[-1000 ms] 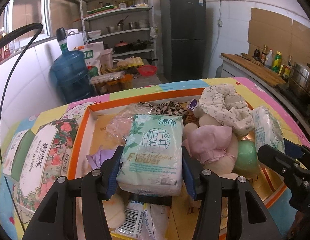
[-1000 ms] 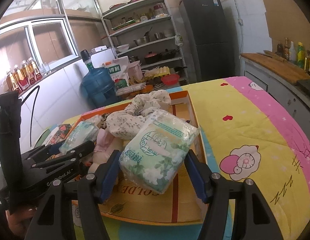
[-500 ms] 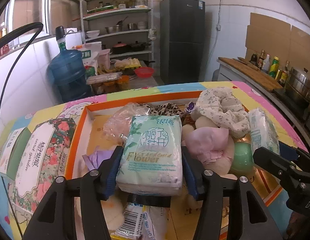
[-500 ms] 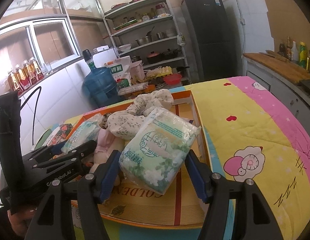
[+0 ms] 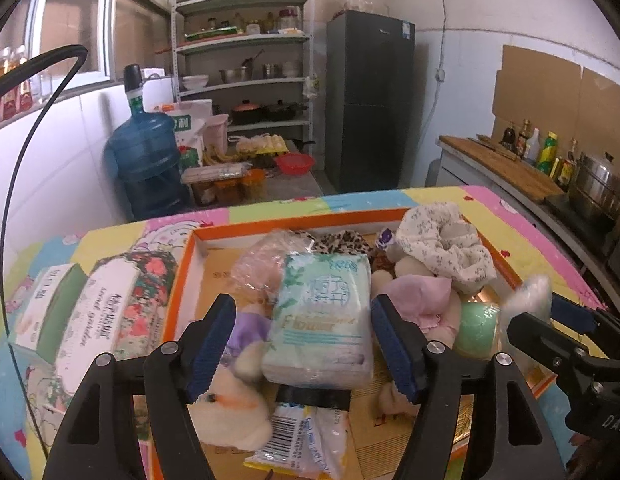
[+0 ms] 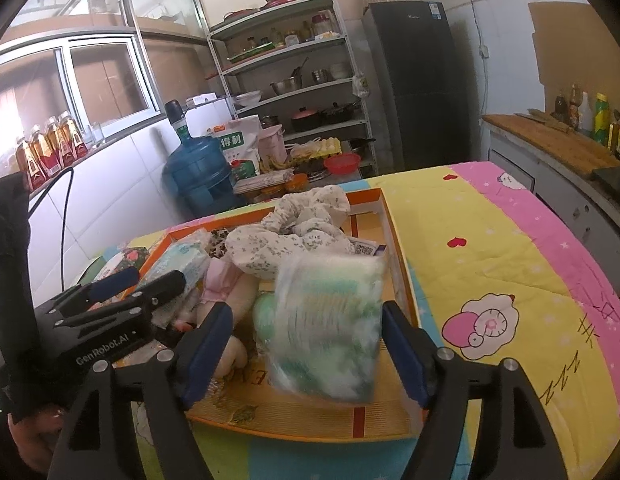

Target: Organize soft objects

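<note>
An orange-rimmed cardboard box (image 5: 293, 222) holds a pile of soft things: a floral cloth (image 5: 442, 244), a pink cloth (image 5: 414, 300), a green sponge (image 5: 476, 328) and a plush toy (image 5: 229, 404). A pale green tissue pack (image 5: 322, 320) lies on the pile between the pads of my left gripper (image 5: 302, 346). Its jaws are opening, with a gap on each side. In the right wrist view, my right gripper (image 6: 305, 350) is also opening around a second tissue pack (image 6: 326, 320). That pack is blurred, free of both pads, over the box's near right corner (image 6: 398, 256).
A flowered tissue box (image 5: 109, 312) lies left of the orange box on the cartoon-print quilt (image 6: 490, 248). Behind the table are a blue water jug (image 5: 145, 164), a metal shelf (image 5: 245, 80) and a dark fridge (image 5: 370, 104). A counter with bottles (image 5: 530, 152) runs along the right.
Both pairs of jaws have spread wider. The left pack, squeezed before, now sits loose on the pile. The right pack has slipped from the pads and blurs downward into the box.
</note>
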Tool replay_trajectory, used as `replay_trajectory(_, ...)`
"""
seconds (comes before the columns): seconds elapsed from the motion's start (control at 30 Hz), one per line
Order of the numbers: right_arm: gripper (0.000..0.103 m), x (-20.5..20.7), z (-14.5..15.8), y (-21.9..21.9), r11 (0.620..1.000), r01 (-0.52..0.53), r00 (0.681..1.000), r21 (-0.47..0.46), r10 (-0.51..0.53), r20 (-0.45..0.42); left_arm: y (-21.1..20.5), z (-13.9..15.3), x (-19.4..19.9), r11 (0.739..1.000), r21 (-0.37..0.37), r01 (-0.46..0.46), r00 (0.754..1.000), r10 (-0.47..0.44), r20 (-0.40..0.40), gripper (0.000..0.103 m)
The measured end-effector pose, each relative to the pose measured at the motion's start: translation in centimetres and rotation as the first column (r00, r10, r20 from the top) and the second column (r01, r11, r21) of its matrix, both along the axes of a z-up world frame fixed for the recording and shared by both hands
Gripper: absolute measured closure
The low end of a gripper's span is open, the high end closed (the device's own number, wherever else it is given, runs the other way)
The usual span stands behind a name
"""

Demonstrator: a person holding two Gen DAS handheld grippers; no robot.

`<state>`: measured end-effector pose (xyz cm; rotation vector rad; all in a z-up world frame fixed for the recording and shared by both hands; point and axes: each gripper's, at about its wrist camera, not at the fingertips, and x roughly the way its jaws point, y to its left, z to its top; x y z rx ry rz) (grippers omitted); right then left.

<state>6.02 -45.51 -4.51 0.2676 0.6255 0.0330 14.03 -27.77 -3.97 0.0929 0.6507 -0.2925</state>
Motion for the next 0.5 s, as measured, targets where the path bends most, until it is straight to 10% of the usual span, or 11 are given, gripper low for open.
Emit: replay_trajectory(0.5,0.028,-1.5,2.4,2.2,1.000,0.002,0.999,-0.030,-0.001,0.048,2.3,1.5,-1.3,0.999,-0.051,0.008,1.000,-0.007,0.021,0.027)
